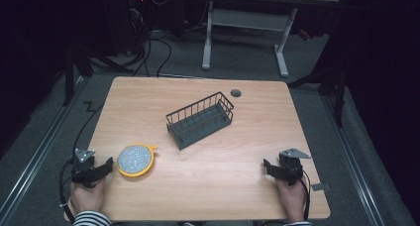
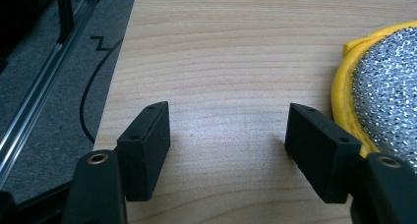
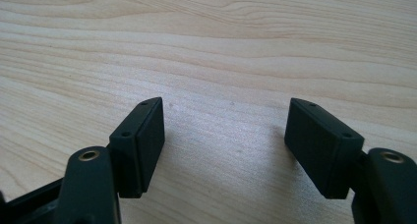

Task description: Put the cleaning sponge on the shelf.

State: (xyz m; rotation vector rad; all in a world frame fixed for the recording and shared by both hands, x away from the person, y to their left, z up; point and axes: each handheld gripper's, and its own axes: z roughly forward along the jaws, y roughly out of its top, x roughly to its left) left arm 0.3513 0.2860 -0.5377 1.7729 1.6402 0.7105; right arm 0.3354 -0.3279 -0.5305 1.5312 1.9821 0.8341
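Observation:
A round silver scouring pad with a yellow rim (image 1: 134, 159) lies on the wooden table (image 1: 208, 196) at the front left; its edge appears at the right of the left gripper view (image 2: 388, 86). A dark wire basket (image 1: 200, 119) stands empty near the table's middle. My left gripper (image 1: 106, 165) rests open at the front left corner, just left of the pad, with bare wood between its jaws (image 2: 227, 128). My right gripper (image 1: 267, 166) rests open at the front right, also over bare wood (image 3: 225, 123).
A small dark round cap (image 1: 236, 92) sits near the table's far edge. A black cable (image 2: 93, 94) runs over the grey floor beyond the left table edge. A white desk frame (image 1: 245, 32) stands behind the table.

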